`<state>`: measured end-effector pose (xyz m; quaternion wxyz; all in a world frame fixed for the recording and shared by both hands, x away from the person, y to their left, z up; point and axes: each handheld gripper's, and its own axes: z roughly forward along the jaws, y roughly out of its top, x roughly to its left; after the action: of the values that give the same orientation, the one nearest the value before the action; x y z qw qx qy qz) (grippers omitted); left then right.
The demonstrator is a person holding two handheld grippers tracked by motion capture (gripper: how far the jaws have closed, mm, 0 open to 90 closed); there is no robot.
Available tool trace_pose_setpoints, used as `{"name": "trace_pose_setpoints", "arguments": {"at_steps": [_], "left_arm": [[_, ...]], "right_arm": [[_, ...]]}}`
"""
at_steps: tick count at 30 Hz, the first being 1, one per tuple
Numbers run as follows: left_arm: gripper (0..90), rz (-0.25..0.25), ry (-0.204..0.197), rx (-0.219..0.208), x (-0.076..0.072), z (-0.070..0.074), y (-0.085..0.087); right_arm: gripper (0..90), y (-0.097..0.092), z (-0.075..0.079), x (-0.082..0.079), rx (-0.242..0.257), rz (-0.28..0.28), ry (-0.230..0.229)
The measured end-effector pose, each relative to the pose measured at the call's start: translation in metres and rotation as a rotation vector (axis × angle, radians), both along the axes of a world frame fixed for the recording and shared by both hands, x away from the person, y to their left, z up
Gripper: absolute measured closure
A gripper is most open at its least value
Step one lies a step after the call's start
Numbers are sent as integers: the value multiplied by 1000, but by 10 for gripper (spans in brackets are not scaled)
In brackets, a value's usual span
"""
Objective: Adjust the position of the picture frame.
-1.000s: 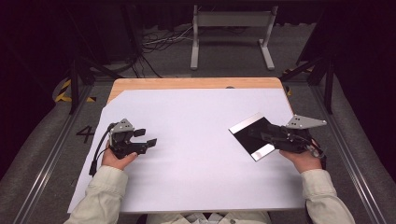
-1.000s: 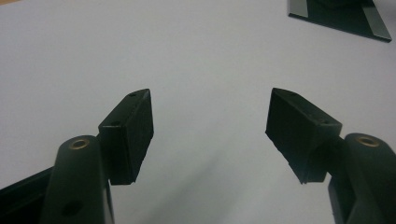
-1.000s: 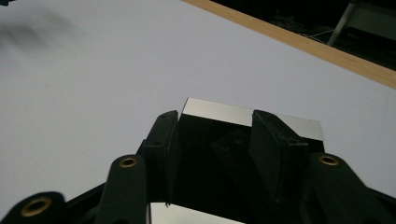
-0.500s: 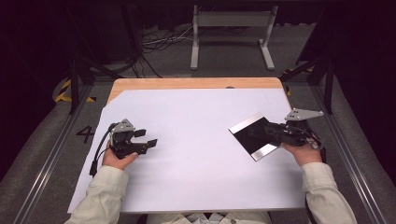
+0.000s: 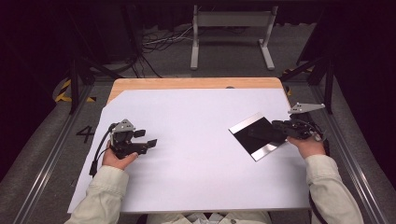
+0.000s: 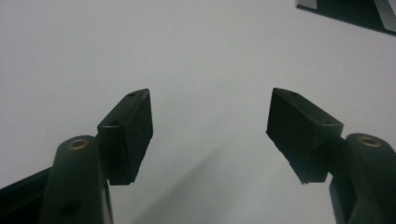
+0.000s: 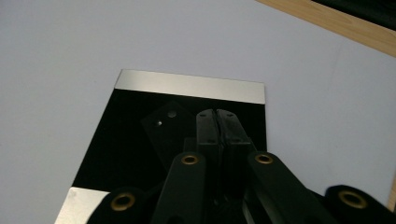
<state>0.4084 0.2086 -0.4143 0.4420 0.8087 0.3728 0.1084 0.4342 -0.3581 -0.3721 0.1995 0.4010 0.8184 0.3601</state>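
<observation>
Where the white sheet (image 5: 196, 154) covers the counter (image 5: 187, 83), leaving a strip of wood bare at the far edge, a black panel (image 5: 250, 140) with silvery bands along two opposite edges lies flat on the right side. The right hand-held gripper (image 7: 217, 114) reaches over the panel's dark middle, its jaws pressed together with nothing between them. The left hand-held gripper (image 6: 210, 135) rests well apart on the left side, jaws spread wide over bare sheet, released and empty.

Pale beige sleeves (image 5: 107, 189), black brass-riveted claws (image 7: 218, 116)
</observation>
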Motion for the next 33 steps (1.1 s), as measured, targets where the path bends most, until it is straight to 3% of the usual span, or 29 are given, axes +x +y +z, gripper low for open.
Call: {"name": "trace_pose_setpoints", "arguments": {"at_steps": [5, 8, 15, 20, 24, 33], "left_arm": [[320, 2, -7, 13, 1, 0, 0], [317, -2, 1, -3, 0, 0, 0], [313, -4, -2, 0, 0, 0, 0], [313, -4, 0, -2, 0, 0, 0], [312, -3, -1, 2, 0, 0, 0], [311, -4, -2, 2, 0, -1, -1]], "right_arm": [[892, -6, -2, 9, -20, -31, 21], [893, -6, -3, 12, -36, -43, 33], [893, -9, -9, 23, -29, -91, 66], [893, -10, -16, 29, -52, -117, 86], [893, -13, -26, 35, -98, -140, 102], [893, -15, -35, 37, -102, -155, 117]]}}
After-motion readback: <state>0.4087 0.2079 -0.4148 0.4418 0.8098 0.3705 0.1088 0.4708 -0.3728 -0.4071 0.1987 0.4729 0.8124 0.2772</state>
